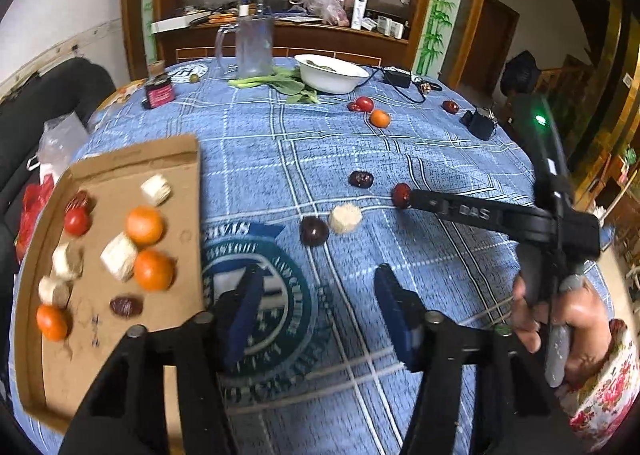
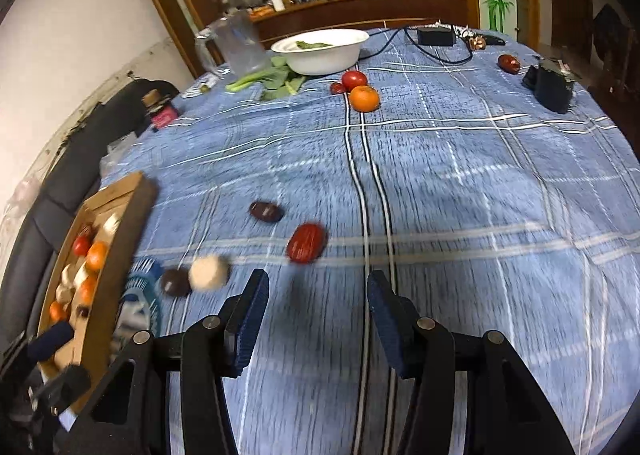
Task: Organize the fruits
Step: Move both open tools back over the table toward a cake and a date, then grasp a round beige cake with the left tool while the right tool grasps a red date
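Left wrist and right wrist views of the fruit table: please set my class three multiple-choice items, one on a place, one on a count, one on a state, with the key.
1. Where is the white bowl? A beside the leafy greens; B on the floor; C on the back counter.
2. How many oranges lie in the cardboard tray? A one; B three; C six.
3. The right gripper is: A shut on a date; B shut on a tomato; C open and empty.
Key: 1 A, the greens lie right next to it. 2 B, three oranges show in the tray. 3 C, only the cloth shows between its jaws.
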Available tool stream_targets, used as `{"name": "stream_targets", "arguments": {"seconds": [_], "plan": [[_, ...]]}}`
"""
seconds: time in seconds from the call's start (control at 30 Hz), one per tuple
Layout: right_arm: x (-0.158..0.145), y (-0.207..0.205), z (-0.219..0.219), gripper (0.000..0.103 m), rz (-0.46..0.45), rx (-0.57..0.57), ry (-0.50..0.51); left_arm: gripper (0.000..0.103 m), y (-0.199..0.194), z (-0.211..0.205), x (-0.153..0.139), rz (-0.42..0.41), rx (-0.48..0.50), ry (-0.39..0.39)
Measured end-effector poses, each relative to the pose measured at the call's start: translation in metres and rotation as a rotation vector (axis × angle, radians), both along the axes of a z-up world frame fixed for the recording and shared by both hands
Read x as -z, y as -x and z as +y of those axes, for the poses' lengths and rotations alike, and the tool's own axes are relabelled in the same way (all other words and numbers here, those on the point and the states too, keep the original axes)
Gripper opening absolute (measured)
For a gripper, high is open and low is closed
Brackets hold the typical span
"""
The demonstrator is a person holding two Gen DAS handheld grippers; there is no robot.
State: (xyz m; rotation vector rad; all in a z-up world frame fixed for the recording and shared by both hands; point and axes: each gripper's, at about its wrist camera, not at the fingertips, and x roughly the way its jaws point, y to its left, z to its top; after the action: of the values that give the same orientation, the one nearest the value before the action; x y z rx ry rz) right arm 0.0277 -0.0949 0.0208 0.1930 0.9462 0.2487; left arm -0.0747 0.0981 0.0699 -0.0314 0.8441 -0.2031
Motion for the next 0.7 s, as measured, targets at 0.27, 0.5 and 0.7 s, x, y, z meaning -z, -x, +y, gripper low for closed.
{"name": "stream_targets", "arguments": {"seconds": [0.27,0.5,0.7], "plan": [[0.009,-0.022,0.018,0.035,-0.023,-0.027,0.057,0.052,-0.046,-0.029,0.015,0.041,0.059,-0.065],[0.011,-0.020,0.007,0.023,-0.033,-0.018,0.042,0.052,-0.077,-0.054,0.035,0.071,0.125,-0.106],[0.010,-0.023,-0.015,0.023,-0.017,0.028,-0.016,0.052,-0.087,-0.061,0.043,0.052,0.134,-0.159]]}}
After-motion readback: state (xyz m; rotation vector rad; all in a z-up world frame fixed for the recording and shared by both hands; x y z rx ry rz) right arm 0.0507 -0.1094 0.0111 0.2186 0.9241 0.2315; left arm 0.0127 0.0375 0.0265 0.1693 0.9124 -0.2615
